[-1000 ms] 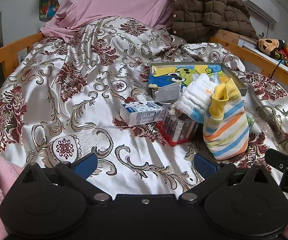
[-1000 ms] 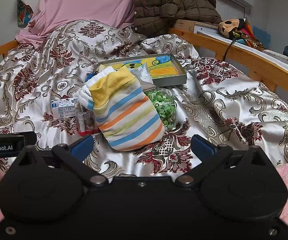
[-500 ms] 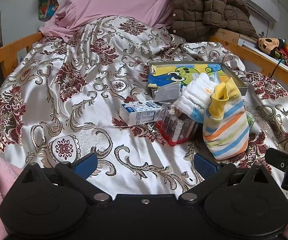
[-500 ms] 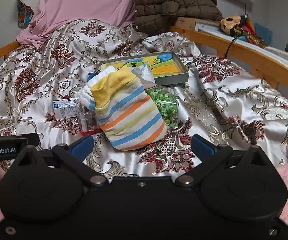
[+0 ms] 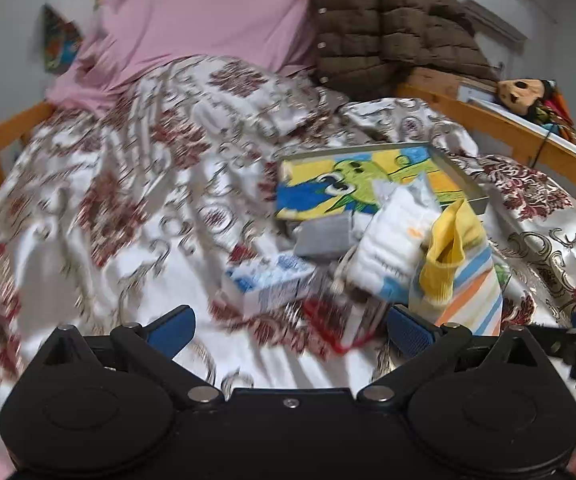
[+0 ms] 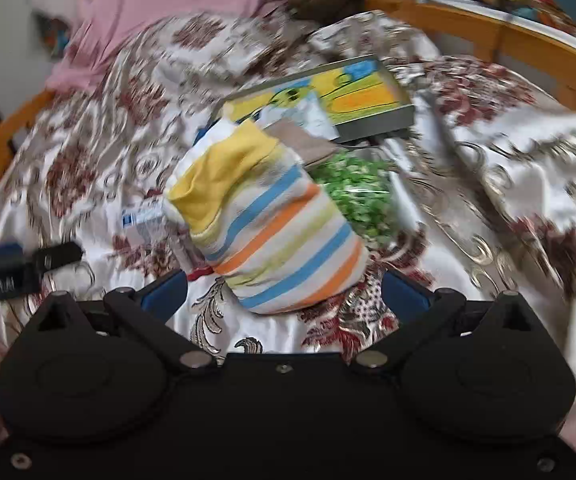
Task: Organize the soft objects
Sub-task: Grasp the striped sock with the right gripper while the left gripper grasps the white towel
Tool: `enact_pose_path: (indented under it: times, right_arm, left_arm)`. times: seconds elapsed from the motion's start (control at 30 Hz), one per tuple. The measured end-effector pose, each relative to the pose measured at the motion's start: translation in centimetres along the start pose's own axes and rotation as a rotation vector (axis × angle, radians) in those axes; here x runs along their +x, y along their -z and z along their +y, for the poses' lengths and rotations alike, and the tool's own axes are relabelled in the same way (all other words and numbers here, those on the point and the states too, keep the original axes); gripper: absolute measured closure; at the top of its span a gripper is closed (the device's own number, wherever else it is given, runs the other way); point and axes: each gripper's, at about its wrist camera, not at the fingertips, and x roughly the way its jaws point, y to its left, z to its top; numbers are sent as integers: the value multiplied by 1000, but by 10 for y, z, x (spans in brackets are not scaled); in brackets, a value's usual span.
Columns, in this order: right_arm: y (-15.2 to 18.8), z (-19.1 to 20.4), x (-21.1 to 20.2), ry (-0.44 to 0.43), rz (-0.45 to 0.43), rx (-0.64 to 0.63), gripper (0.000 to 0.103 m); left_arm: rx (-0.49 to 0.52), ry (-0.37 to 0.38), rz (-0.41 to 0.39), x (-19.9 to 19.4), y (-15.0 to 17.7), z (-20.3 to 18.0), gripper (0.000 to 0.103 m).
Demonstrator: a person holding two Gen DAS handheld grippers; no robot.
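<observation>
Floral satin bedspread point(image 5: 100, 216) covering a wooden-railed bed, with a small heap near its middle. Striped sock point(image 6: 272, 236) lies on the heap, just below the cartoon-printed tray point(image 6: 371, 120) and touching the green packet point(image 6: 355, 196). Right gripper point(image 6: 284, 294) and left gripper point(image 5: 289, 330): fingers spread, holding nothing. Likely best grasp: bracket the sock's bulging middle, clear of the packet, then close gently.
</observation>
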Motion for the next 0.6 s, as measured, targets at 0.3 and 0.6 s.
enact_pose_path:
  times: [0.3, 0.6]
  right_arm:
    - [-27, 17, 37, -51, 37, -158, 1]
    - [-39, 35, 53, -70, -25, -455, 1]
  left_arm:
    - [62, 143, -42, 49, -30, 3, 1]
    - [159, 262, -69, 91, -39, -5, 1]
